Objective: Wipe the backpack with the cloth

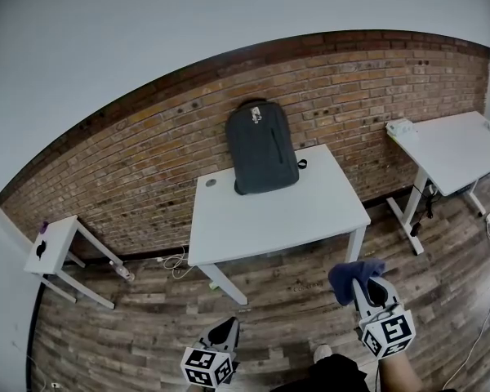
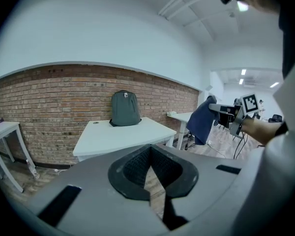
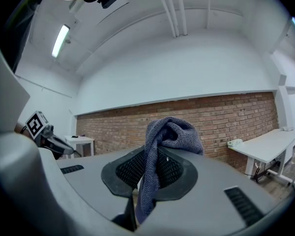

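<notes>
On the table (image 1: 310,211), per head view, backpack (image 1: 261,145) stands upright; right gripper view adds right gripper (image 3: 146,178) pinching cloth (image 3: 169,134); left gripper (image 2: 150,176) pressed together, w/o anything.

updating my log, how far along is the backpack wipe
Done: the cloth is pinched in the right gripper. In hand: nothing touches the backpack yet; it stands on the table, far from both grippers. Left: reach it and do all the wiping. The left gripper is shut, empty.
</notes>
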`<state>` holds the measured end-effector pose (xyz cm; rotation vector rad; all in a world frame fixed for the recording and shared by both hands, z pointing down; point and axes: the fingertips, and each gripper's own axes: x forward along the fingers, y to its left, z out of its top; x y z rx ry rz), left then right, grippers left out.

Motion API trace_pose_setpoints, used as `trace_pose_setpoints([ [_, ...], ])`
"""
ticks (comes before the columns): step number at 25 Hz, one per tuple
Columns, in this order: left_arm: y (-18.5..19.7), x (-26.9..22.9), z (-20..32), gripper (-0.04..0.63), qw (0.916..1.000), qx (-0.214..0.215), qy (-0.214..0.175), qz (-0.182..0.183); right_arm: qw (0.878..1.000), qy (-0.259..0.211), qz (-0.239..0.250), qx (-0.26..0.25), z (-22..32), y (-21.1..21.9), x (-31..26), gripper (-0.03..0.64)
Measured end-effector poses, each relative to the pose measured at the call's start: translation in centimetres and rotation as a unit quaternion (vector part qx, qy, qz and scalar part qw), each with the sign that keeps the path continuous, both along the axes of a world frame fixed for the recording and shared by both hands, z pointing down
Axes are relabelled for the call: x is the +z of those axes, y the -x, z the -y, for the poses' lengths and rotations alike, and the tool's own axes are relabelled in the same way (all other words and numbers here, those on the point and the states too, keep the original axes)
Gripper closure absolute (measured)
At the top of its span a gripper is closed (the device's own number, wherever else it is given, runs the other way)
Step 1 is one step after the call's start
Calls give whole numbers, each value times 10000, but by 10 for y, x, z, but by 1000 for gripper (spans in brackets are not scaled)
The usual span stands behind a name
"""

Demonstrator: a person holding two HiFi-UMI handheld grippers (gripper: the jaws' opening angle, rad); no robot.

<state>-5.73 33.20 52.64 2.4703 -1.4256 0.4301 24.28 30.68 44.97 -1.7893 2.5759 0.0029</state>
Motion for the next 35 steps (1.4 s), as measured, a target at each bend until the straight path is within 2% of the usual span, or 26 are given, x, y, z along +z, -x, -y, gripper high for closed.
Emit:
trace_pose_setpoints([
  [7, 20, 26, -28, 598, 9996, 46, 254, 101, 9998, 154, 99, 79, -22, 16, 19, 577],
  [12, 23, 29, -14, 598, 9996, -64, 268, 6, 9998, 212, 20, 37, -10, 14, 22, 577],
  [19, -7, 35, 50, 598, 9998, -25, 221, -3, 10000, 68, -56, 17, 48, -11, 23, 577],
  [28, -55, -2, 148, 598, 9998, -136, 89, -75, 9998, 173, -130, 47, 137, -66, 2, 577],
  [35, -62, -20, 188, 598, 9995, -293, 5, -110, 9998, 124, -98, -118, 193, -79, -13, 577],
])
